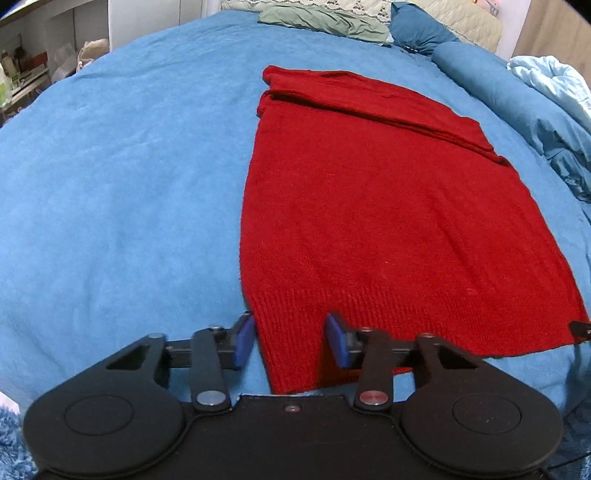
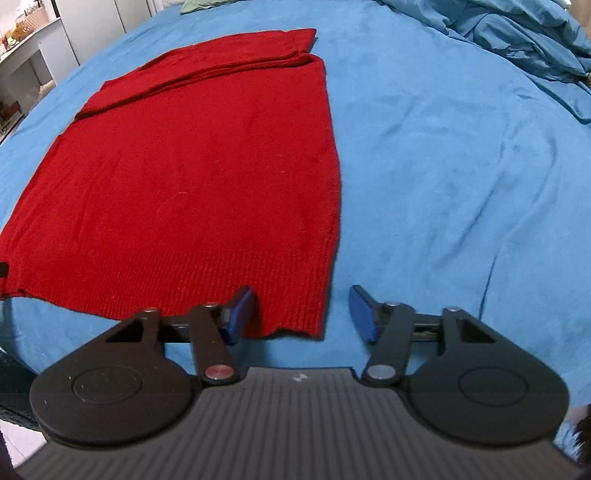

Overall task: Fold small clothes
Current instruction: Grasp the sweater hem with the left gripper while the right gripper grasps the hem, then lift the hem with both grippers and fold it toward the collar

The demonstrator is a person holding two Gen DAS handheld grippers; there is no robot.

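A red knit sweater point(image 1: 369, 221) lies flat on the blue bed cover, sleeves folded across its far end; it also shows in the right wrist view point(image 2: 192, 177). My left gripper point(image 1: 290, 343) is open, its blue pads either side of the near left corner of the ribbed hem. My right gripper point(image 2: 301, 314) is open, its blue pads either side of the near right corner of the hem. Neither gripper holds the cloth.
The blue bed cover point(image 1: 110, 184) spreads to the left of the sweater and to the right point(image 2: 461, 184). A green cloth point(image 1: 321, 20) and pillows point(image 1: 421, 26) lie at the far end. A rumpled blue quilt point(image 2: 524, 40) lies at the right. Shelves point(image 1: 22, 70) stand at the far left.
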